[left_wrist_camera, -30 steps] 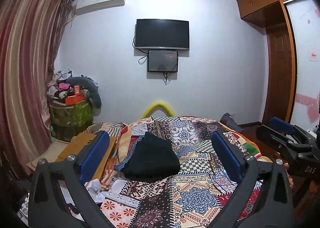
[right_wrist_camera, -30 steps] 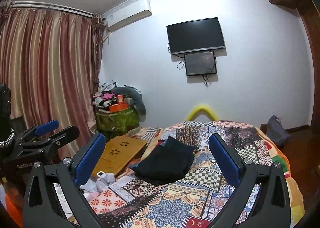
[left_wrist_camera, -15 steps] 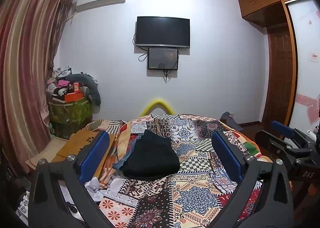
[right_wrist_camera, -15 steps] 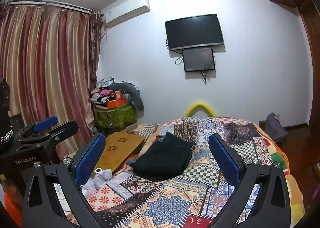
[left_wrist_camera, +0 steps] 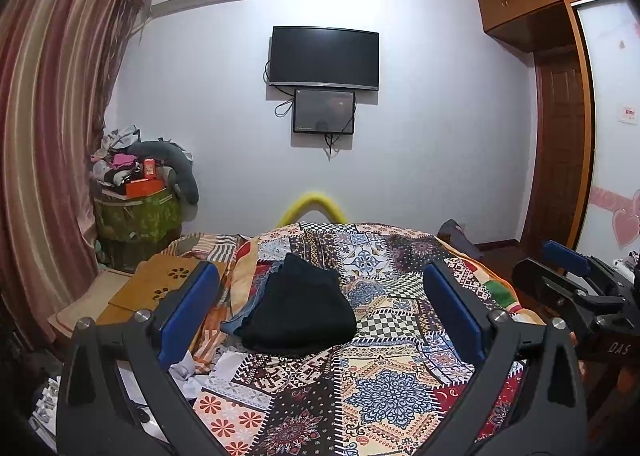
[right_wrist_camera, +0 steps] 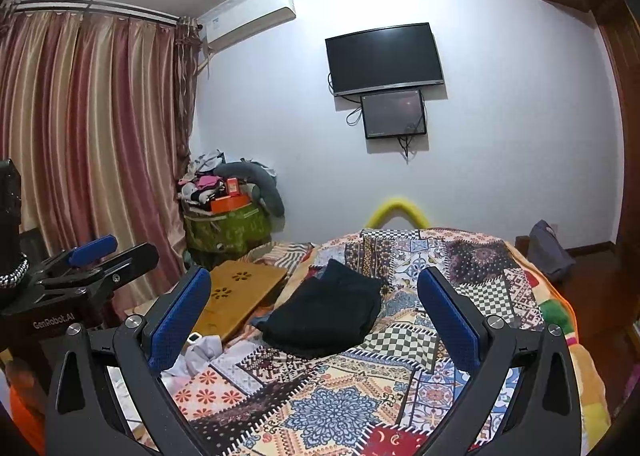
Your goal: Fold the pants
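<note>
L wrist view: your left gripper (left_wrist_camera: pixel 320 308) frames the folded black pants (left_wrist_camera: pixel 298 310), which lie on the multicolour patchwork quilt (left_wrist_camera: pixel 384 388) toward its left side, on top of a blue garment edge (left_wrist_camera: pixel 236 322). This view alone shows the brown wooden wardrobe (left_wrist_camera: pixel 556 127) at far R and your right gripper (left_wrist_camera: pixel 568 270) from the side, low R, off the bed edge.

R wrist view: same pants (right_wrist_camera: pixel 328 310), seen more from the R. Only this view shows the full striped pink-gold curtain (right_wrist_camera: pixel 88 143) and your left gripper (right_wrist_camera: pixel 100 252) from the side, at L edge. Tan wooden lap tray w/ flower cutouts (right_wrist_camera: pixel 236 296) sits just L of the pants; white crumpled cloth (right_wrist_camera: pixel 200 352) near the bed's L edge.

Fingers: L gripper's blue-padded fingers (left_wrist_camera: pixel 188 306) spread wide, holding nothing, touching nothing. R gripper's fingers (right_wrist_camera: pixel 448 320) likewise wide apart, empty, above the quilt w/o contact. Pants sit between the fingers in both views, but well ahead of the tips.
</note>
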The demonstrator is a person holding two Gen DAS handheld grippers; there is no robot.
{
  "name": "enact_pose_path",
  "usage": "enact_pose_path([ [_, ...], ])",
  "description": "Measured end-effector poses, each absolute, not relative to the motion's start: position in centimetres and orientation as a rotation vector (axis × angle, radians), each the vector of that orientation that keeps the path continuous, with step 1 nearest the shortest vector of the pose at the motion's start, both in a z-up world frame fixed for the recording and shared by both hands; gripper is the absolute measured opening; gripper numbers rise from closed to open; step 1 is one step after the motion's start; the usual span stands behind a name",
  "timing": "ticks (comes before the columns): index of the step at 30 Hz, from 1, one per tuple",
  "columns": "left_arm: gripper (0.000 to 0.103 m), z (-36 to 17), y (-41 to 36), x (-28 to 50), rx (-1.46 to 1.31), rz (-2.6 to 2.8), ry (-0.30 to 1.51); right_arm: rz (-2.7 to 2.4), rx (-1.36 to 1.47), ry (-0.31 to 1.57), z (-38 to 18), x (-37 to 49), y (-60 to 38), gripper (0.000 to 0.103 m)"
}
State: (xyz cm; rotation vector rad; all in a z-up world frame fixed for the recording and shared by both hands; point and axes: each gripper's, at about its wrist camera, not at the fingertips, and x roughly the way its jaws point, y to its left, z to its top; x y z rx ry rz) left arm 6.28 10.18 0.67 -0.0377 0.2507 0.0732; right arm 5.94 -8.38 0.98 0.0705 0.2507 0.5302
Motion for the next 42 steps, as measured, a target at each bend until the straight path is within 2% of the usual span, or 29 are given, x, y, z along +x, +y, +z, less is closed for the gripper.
enact_pose_path([
  [42, 0.103, -0.02, 9.84, 7.01, -0.041, 0.031, 0.284, 0.512, 0.081, 0.275, 0.81, 6.1, -8.54, 0.103],
])
